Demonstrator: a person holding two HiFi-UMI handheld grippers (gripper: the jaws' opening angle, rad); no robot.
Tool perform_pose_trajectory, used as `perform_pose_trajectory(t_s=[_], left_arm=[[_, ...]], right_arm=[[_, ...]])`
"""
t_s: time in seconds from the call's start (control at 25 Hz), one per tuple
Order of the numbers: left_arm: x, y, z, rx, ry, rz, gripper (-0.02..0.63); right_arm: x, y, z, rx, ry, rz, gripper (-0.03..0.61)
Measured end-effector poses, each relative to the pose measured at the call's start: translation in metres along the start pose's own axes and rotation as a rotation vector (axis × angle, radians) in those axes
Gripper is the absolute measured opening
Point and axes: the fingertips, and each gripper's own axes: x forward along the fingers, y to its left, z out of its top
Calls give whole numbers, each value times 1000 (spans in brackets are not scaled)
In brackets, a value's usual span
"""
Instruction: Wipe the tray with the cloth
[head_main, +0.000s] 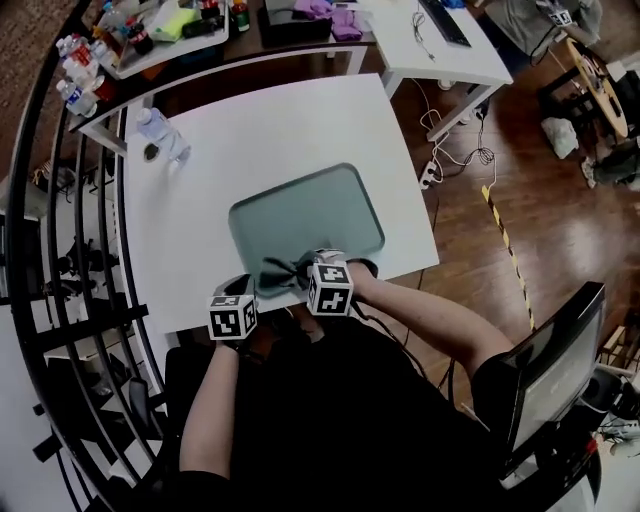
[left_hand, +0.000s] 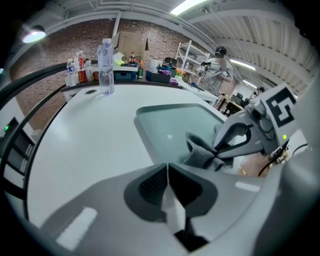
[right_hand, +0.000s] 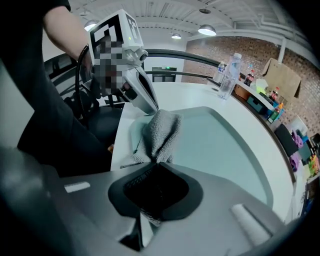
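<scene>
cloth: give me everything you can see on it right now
The cloth is grey, with a looped, towel-like texture. It is bunched into a crumpled wad. One end is pinched in the shut jaws of the right gripper, and the rest lies on the pale green tray near one of its corners. The left gripper ends right beside its far end; contact there cannot be told.
</scene>
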Motion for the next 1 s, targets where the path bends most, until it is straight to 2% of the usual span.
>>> perform_pose_trajectory(t_s=[0.12,0.2,0.32,0.4,0.6,0.68,0.8,0.92,1.0], left_arm=[[-1,5,4,22,32,11,75],[1,14,12,58,40,53,116],[9,37,24,118,35,153,100],[12,45,32,139,37,186,85],[14,47,40,124,12,208,46],[11,46,37,107,10,223,32],[14,44,35,122,2,227,23],[15,45,35,135,5,217,21],[14,46,36,85,-6,189,21]], right_arm=[[-4,-4,-3,17,-1,7,20],[-7,-20,-7,13,3,-24,20],[-12,-53,-17,47,8,-74,20],[-16,-80,-24,83,19,-113,20],[-23,-149,-42,128,62,-203,20],[-26,-175,-45,129,77,-233,20],[-27,-211,-41,110,92,-279,20],[-23,-231,-32,98,88,-302,20],[-18,-227,-24,89,76,-287,20]])
